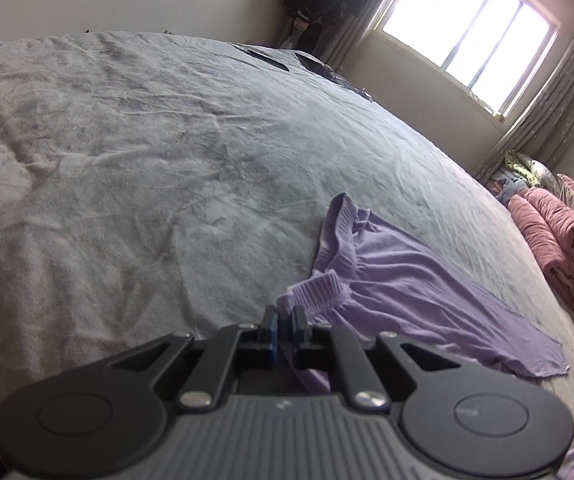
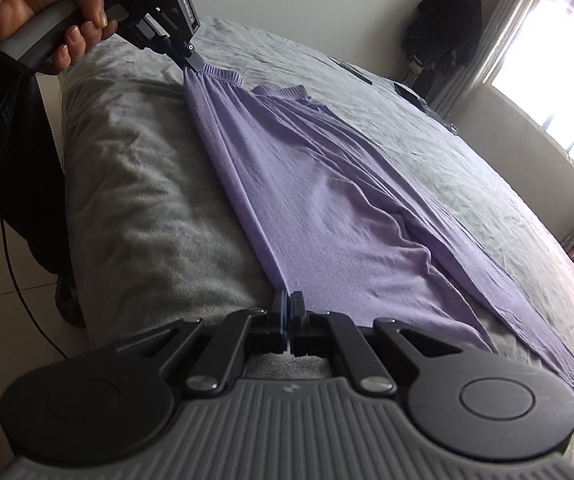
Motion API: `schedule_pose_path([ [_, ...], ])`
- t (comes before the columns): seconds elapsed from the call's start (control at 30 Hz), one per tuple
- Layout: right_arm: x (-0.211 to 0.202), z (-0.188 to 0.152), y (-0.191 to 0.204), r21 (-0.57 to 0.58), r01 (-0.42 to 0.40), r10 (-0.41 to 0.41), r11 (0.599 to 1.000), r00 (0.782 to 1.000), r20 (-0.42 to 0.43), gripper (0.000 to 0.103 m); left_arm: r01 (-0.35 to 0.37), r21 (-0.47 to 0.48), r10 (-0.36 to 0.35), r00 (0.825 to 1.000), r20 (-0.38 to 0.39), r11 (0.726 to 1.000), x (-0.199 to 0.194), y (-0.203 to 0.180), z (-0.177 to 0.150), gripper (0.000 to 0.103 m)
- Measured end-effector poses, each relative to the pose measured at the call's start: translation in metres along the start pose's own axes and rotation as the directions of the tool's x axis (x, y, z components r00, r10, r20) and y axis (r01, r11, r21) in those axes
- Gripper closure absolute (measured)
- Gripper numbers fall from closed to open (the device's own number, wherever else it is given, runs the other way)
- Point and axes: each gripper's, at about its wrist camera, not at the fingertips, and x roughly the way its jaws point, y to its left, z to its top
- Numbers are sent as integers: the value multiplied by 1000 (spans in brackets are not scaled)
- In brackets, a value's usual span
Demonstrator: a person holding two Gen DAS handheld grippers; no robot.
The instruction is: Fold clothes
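Lavender trousers [image 2: 327, 208], stretching mid-frame on grey bed [image 2: 139, 208]: left gripper [image 2: 193, 63] pinching waistband, right gripper [image 2: 288, 304] clamping hem; overtension is risking thin fabric slipping free.

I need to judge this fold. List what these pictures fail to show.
- Trousers: the far hem runs behind the right gripper body in the right wrist view; in the left wrist view the left gripper body covers the near part.
- Dark flat things on the bed: too small to identify.
- Outside the window: washed out by glare.
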Motion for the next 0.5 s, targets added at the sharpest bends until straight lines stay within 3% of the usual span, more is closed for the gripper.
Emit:
schedule_pose_path([
  [0.07, -1, 1, 0, 4, -1, 1, 1000, 1000, 0, 102, -4, 0, 4, 1000, -23, 1000, 5, 2, -1, 95],
  [0.2, -5, -1, -6, 14, 8, -8, 1000, 1000, 6, 100, -10, -95, 4, 999, -53, 995, 8, 13, 3, 85],
  [0.23, -8, -2, -9, 19, 15, -15, 1000, 1000, 11, 97, -18, -99, 14, 999, -41, 995, 5, 14, 5, 83],
  [0.3, -15, -4, -20, 48, 30, -30, 998, 999, 16, 93, -39, -101, 38, 999, -12, 994, 0, 15, 9, 69],
  [0.4, -26, -10, -44, 102, 58, -59, 993, 998, 11, 90, -74, -104, 78, 996, 36, 992, -8, 15, 16, 67],
  [0.5, -31, -23, -79, 147, 139, -135, 979, 990, -38, 90, -98, -86, 105, 992, 71, 991, -12, 10, 21, 67],
])
